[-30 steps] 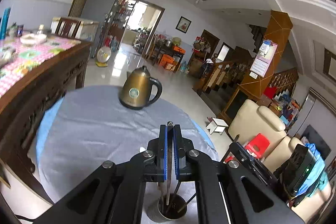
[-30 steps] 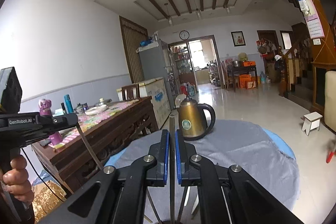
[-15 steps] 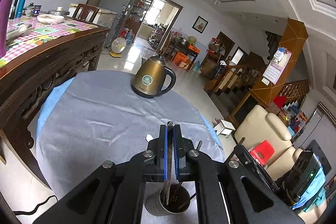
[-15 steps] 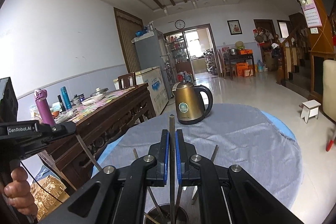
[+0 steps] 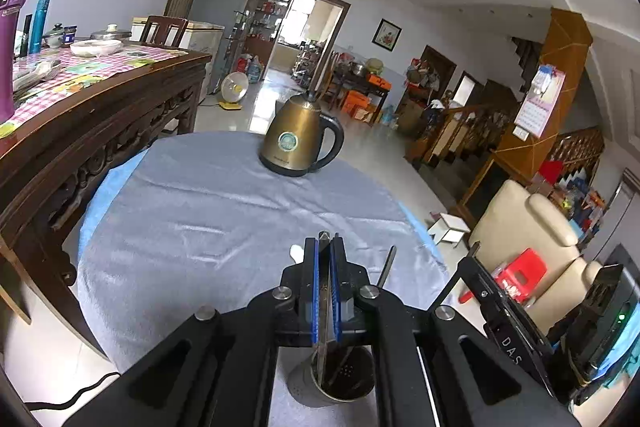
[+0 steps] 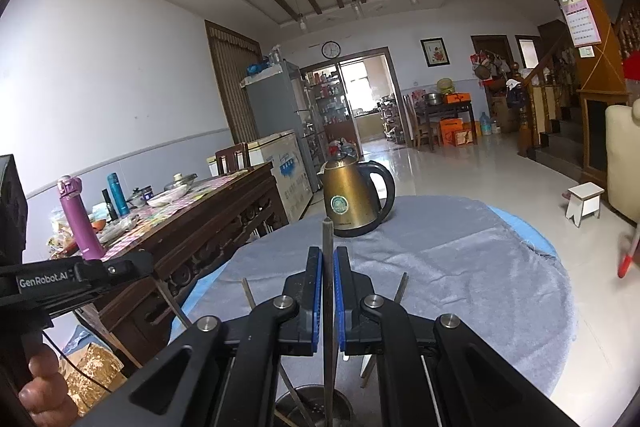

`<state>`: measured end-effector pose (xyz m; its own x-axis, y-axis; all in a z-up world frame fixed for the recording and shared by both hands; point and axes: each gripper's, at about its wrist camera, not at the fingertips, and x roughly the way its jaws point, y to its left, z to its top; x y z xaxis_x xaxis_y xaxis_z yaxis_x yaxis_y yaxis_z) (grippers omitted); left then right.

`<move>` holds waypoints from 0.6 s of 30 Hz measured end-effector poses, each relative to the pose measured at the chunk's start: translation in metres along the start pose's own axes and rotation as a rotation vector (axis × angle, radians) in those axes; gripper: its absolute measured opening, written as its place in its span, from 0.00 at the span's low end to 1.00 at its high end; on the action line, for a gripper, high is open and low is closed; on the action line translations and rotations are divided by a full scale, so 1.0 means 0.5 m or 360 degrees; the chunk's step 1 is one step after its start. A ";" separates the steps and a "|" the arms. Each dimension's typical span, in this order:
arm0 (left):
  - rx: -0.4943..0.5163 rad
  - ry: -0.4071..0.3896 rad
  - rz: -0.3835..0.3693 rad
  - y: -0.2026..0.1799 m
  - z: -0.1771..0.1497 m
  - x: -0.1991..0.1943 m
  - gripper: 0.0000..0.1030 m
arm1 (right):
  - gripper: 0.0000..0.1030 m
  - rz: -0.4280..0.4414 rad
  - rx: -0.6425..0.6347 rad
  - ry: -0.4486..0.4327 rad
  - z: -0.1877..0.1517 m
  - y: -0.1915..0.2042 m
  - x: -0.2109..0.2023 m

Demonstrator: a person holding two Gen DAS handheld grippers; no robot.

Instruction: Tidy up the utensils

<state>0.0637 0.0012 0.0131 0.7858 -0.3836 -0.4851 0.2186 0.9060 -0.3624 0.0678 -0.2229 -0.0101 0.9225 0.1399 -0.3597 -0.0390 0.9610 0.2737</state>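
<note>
In the left wrist view my left gripper (image 5: 324, 247) is shut on a flat metal utensil (image 5: 325, 311). The utensil's lower end reaches down into a perforated metal utensil holder (image 5: 334, 383) standing on the grey cloth near the table's front edge. My right gripper (image 6: 328, 255) is shut on a thin metal utensil (image 6: 328, 239) that also runs down into the holder (image 6: 312, 405). Other utensil handles (image 6: 401, 287) lean out of the holder on both sides. Each gripper shows at the edge of the other's view.
A brass-coloured kettle (image 5: 298, 143) stands at the far side of the round table (image 5: 192, 219). A dark wooden table (image 5: 92, 107) with dishes and bottles is close on the left. A cream armchair (image 5: 528, 227) and a red stool sit on the right.
Both grippers have sunk toward the holder with their utensils still gripped. The holder now shows more fully under the left gripper and has come into the right wrist view.
</note>
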 end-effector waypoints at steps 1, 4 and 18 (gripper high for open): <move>0.0005 0.0004 0.0009 -0.002 -0.002 0.002 0.05 | 0.06 -0.0003 -0.0004 0.0004 -0.003 0.000 0.001; 0.0019 0.0006 0.0033 -0.003 -0.007 0.006 0.05 | 0.06 0.0000 0.0002 0.0018 -0.009 -0.001 0.004; 0.0035 0.0042 0.0066 -0.007 -0.021 0.018 0.05 | 0.06 -0.0001 0.0016 0.0073 -0.025 -0.006 0.018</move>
<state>0.0639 -0.0074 0.0014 0.7791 -0.3499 -0.5202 0.1991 0.9249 -0.3239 0.0713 -0.2215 -0.0251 0.9039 0.1506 -0.4003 -0.0345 0.9586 0.2827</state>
